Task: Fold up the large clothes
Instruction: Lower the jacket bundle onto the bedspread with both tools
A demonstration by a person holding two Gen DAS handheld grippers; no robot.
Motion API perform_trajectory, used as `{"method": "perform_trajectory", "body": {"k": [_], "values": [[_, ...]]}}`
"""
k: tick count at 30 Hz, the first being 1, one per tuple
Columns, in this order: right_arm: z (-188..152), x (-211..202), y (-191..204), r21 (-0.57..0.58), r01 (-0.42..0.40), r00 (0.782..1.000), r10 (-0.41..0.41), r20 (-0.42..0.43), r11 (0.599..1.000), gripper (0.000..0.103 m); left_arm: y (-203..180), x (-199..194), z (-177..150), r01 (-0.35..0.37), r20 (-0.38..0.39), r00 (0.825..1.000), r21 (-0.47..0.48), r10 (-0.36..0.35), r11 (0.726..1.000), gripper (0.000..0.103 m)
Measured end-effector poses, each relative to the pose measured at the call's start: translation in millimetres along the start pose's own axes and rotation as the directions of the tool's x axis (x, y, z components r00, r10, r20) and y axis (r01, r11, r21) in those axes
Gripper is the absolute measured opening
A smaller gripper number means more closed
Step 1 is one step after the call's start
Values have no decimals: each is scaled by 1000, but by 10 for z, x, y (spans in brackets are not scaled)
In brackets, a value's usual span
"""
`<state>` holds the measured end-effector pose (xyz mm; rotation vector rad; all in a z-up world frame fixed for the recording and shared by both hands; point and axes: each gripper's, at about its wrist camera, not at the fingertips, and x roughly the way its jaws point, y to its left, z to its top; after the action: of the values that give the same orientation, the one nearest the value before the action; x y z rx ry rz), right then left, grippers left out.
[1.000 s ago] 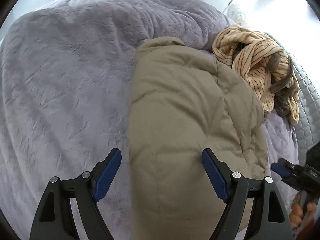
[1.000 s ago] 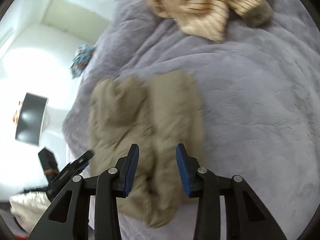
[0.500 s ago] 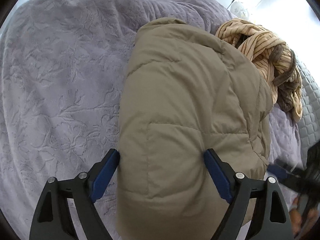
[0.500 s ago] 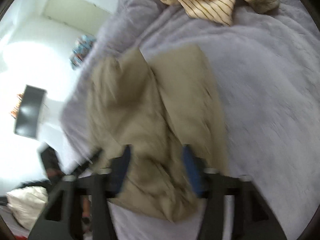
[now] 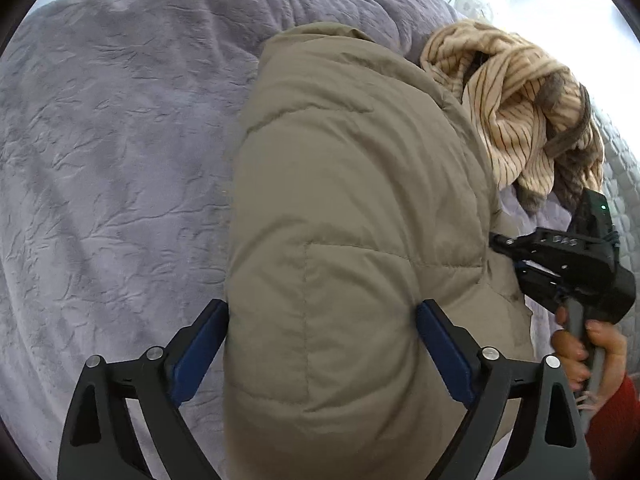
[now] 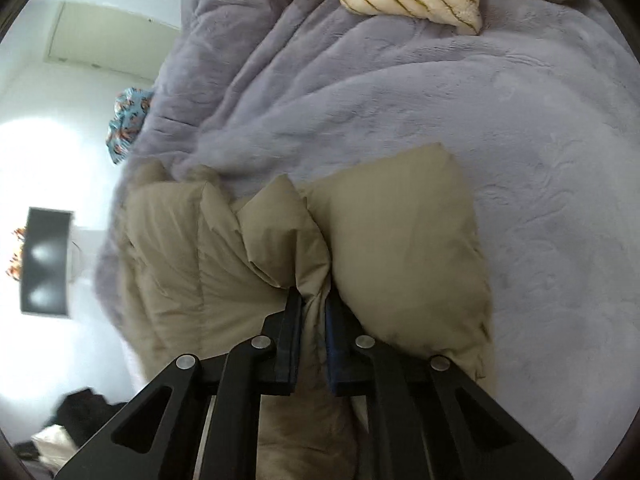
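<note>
Jacket: a khaki padded jacket (image 5: 352, 220) is laid bunched on the lilac blanket (image 5: 120, 152).
Left gripper (image 5: 320, 344): jaws are spread wide and opening, with the jacket's bulk between the blue pads.
Right gripper (image 6: 313, 312): a pinched fold of the jacket is clamped between its jaws.
Striped garment (image 5: 516, 108): heaped just beside the jacket.
Hand (image 5: 588, 348): wrapped around the right gripper's handle.

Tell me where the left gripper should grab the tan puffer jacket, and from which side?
Take the near rolled end of the tan puffer jacket, coming from above. The bulge is wider than the left gripper, whose jaws are opening astride it, so pinch a quilted ridge, as the right gripper does.
</note>
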<state>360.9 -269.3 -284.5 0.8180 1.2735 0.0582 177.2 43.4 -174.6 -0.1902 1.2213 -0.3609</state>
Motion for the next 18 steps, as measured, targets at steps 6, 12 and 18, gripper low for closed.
{"method": "perform_trajectory", "body": {"k": [6, 12, 18], "values": [[-25, 1, -6, 8, 11, 1000, -11, -5, 1000, 10, -42, 27, 10, -26, -22, 999, 9, 27, 1000, 97], [-289, -381, 317, -99, 119, 993, -117, 24, 988, 13, -14, -37, -11, -67, -28, 997, 14, 67, 998, 97], [-909, -778, 543, -251, 219, 975, -207, 76, 943, 13, -28, -89, -16, -84, -36, 996, 9, 85, 996, 97]]}}
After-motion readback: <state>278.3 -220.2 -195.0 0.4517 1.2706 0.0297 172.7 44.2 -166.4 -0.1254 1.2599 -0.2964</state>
